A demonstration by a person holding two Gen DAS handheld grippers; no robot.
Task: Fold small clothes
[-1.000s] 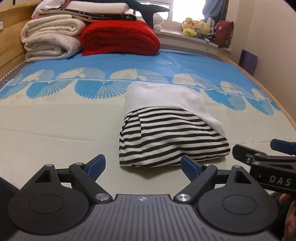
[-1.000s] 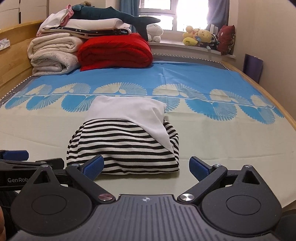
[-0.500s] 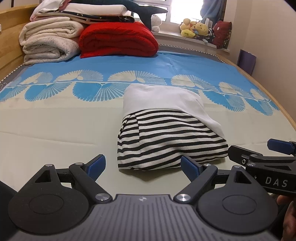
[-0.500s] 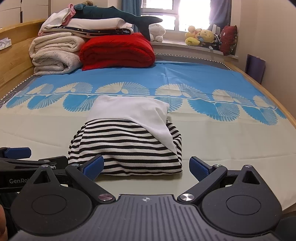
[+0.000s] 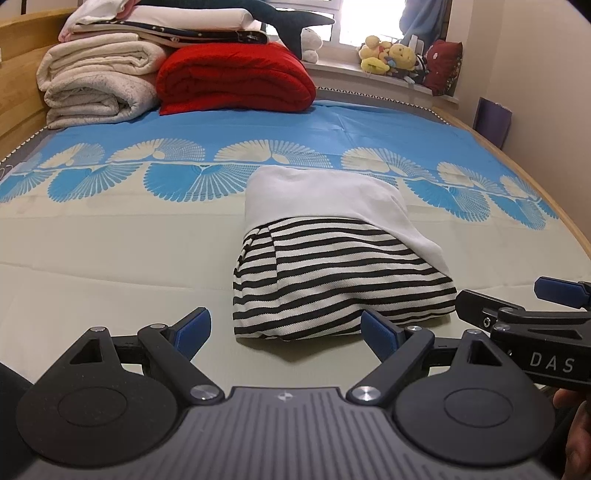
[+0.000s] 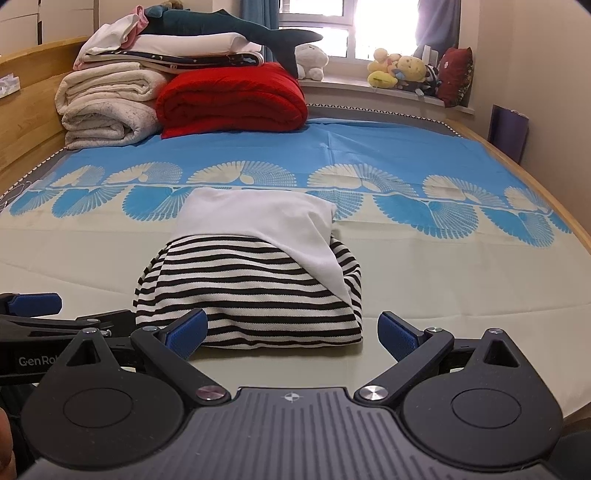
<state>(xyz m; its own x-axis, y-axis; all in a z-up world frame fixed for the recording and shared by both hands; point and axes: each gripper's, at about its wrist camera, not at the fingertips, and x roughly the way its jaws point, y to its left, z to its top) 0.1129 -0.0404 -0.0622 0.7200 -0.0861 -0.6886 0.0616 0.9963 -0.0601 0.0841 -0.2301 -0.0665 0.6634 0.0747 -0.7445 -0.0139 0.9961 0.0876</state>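
Left wrist | left tool spread, empty | folded striped garment ahead

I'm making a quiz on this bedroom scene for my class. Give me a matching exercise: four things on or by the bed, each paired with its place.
Things:
1. striped garment
2. red blanket
3. plush shark
4. yellow plush toys

Places:
A. on the windowsill
B. atop the stacked bedding
C. just ahead of both open tongs
D. beside the cream blankets

Pairs: 1-C, 2-D, 3-B, 4-A
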